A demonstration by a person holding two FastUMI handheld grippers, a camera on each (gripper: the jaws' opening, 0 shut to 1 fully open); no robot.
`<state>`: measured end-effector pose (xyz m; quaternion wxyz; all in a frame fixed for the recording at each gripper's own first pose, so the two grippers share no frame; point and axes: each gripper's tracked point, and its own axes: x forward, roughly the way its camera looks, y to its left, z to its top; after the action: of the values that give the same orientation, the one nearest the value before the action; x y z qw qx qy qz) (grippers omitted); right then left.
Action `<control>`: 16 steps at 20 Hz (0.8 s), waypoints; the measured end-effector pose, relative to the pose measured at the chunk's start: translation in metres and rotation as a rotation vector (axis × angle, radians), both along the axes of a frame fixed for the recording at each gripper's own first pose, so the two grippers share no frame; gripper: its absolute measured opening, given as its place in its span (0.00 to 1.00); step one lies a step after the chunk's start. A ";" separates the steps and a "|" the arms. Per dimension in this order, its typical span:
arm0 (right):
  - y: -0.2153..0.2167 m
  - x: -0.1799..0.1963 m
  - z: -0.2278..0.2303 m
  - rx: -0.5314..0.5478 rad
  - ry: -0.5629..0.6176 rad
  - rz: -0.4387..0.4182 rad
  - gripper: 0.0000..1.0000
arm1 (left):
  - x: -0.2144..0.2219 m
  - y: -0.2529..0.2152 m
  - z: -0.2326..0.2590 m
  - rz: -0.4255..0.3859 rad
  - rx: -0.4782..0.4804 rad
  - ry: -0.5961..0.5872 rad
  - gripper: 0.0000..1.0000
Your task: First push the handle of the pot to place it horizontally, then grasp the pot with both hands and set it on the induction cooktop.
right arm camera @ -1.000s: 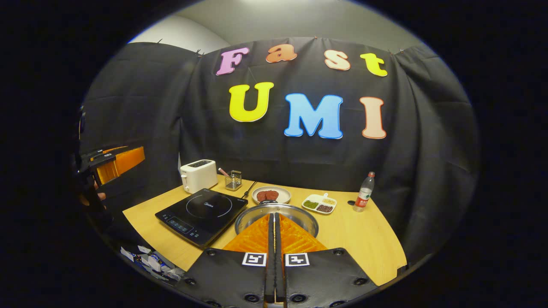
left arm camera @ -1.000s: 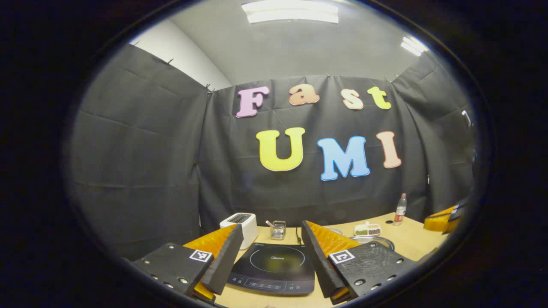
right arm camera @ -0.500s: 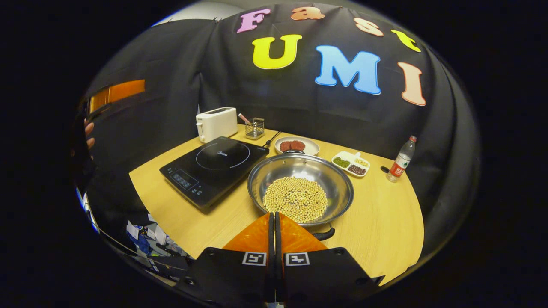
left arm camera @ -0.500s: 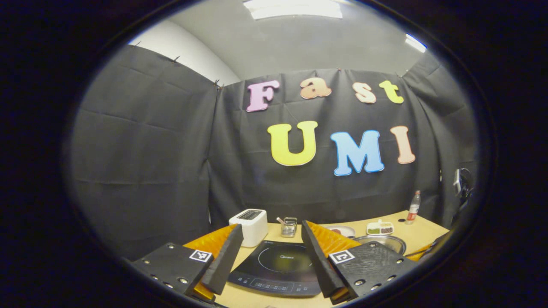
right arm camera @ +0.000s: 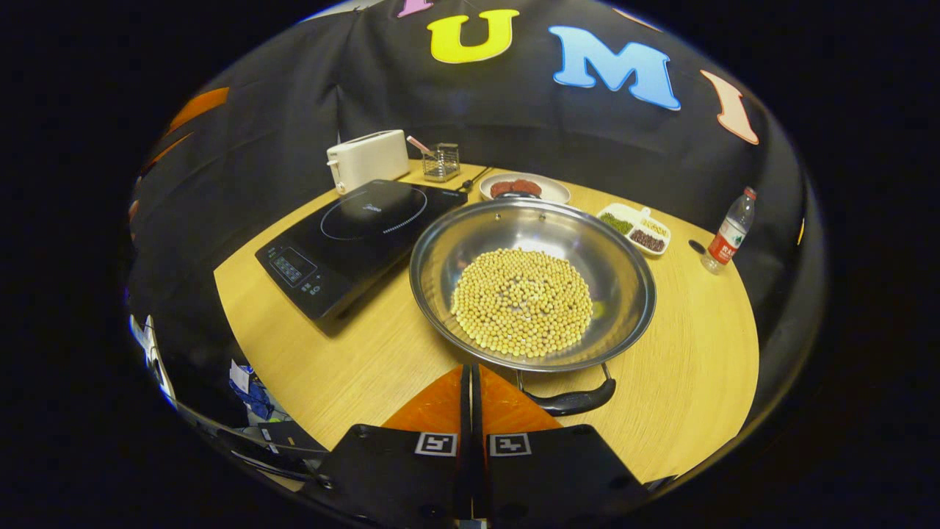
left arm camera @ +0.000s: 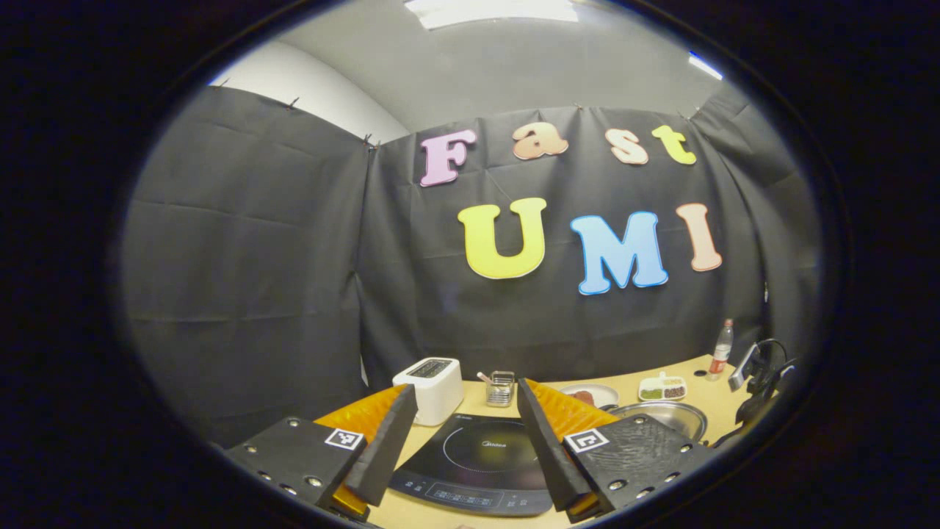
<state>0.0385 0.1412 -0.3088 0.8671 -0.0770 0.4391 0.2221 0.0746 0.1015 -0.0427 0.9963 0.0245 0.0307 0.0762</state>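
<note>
The right gripper (right arm camera: 471,378) has its two fingers pressed flat together with nothing between them. It hangs over the near edge of the table (right arm camera: 352,367), tilted down. Straight ahead of its tips sits the pot (right arm camera: 532,283), a wide steel pan with a layer of pale beans (right arm camera: 523,301) in its bottom. The pot's near handle (right arm camera: 569,399) lies just right of the tips, close but apart from them; its far handle (right arm camera: 518,195) shows at the opposite rim. The pot rests on the table, not on the cooktop (right arm camera: 352,239), which lies ahead and to the left of the gripper, just beside the pot. Beyond the cooktop stand a toaster (right arm camera: 367,158) and a small wire holder (right arm camera: 440,162). Past the pot are a plate (right arm camera: 525,189) with dark patties and a divided dish (right arm camera: 635,228); a bottle (right arm camera: 727,231) stands far right.

The left gripper (left arm camera: 463,411) is spread wide and holds nothing. It hovers above the table's near edge, looking level at the wall. The cooktop (left arm camera: 477,463) lies between and ahead of its fingers. The toaster (left arm camera: 429,378) is ahead to the left, and the pot's rim (left arm camera: 664,415) shows to the right behind the right finger.
</note>
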 end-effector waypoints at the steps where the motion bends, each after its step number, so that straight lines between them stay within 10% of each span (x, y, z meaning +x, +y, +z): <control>1: -0.005 0.000 -0.005 -0.014 0.013 -0.007 0.02 | 0.003 -0.003 -0.001 0.000 0.002 0.002 0.79; 16: -0.069 0.018 -0.006 -0.056 0.052 -0.141 0.02 | 0.029 -0.041 -0.012 -0.047 -0.020 0.013 0.79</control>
<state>0.0566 0.0726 -0.3147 0.8663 -0.0645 0.4721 0.1501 0.1034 0.0600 -0.0543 0.9978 0.0160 0.0376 0.0521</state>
